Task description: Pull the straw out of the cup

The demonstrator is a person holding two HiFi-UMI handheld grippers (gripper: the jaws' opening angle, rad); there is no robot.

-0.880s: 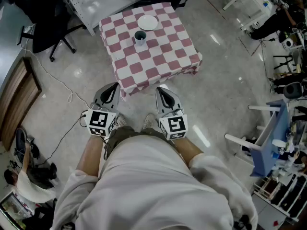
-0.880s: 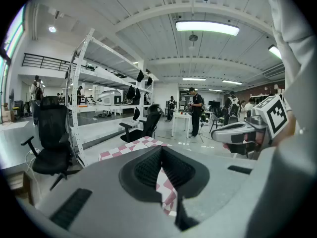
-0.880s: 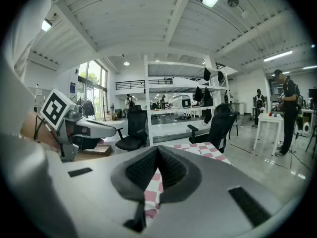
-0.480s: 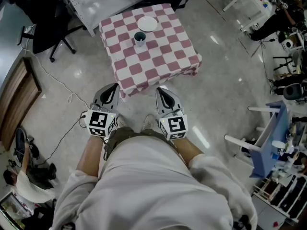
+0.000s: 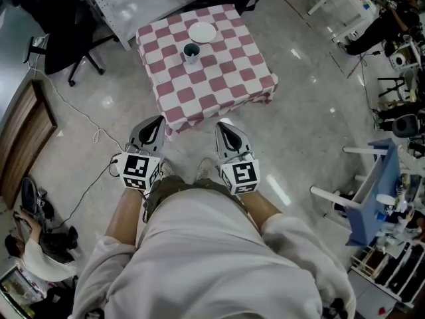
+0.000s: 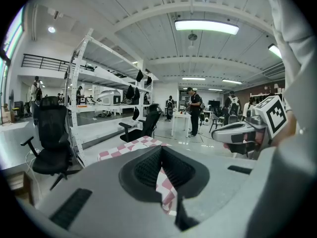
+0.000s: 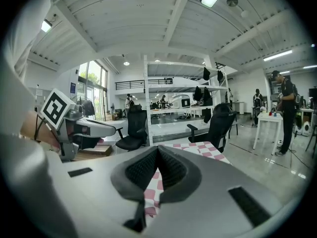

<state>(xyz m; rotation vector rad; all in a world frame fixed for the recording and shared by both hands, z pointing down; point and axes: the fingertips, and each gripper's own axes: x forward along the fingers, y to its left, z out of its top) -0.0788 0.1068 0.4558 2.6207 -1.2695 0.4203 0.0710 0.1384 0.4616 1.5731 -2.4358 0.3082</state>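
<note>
Head camera steeply downward; both handheld cameras forward toward shared checkered table (image 5: 219, 78)

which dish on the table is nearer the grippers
The cup: dark inside, it stands on the checked table in front of the flat white plate, which lies farther off.

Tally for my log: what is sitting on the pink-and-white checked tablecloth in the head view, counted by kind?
Round white plate: 1
Small cup with a dark inside: 1
Total: 2 things that can be made out at this distance
</note>
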